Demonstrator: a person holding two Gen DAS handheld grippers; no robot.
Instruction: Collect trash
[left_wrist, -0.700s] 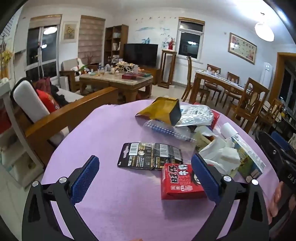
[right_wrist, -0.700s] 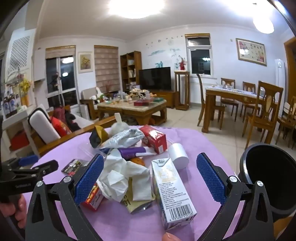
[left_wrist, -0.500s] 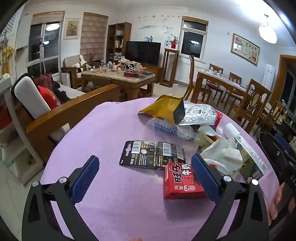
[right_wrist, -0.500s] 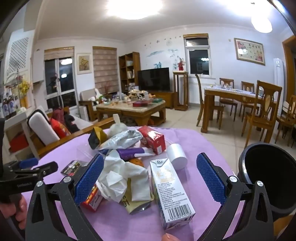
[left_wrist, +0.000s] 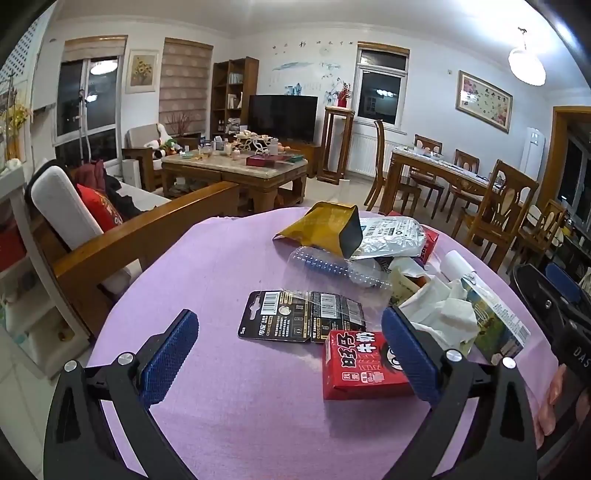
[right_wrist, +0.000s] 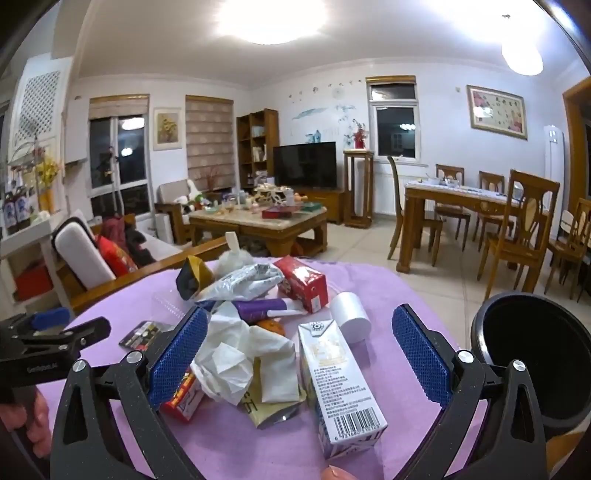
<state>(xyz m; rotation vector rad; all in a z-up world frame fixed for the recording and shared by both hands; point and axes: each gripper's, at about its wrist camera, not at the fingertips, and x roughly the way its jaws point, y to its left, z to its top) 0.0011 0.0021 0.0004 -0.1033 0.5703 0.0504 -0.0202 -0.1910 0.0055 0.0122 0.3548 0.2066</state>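
Trash lies heaped on a round table with a purple cloth. In the left wrist view my left gripper is open over a black battery card, with a red carton at its right finger. In the right wrist view my right gripper is open around crumpled white tissue and a white milk carton. A red box, a silver bag, a purple tube and a white roll lie beyond. A black bin stands at the right.
A yellow-and-black pouch and a clear plastic tray lie at the far side of the heap. A wooden sofa arm runs along the table's left. Dining chairs and a coffee table stand beyond.
Both grippers have stayed open and nearly still. The left wrist view has tilted slightly, so the trash sits a little lower in the frame.
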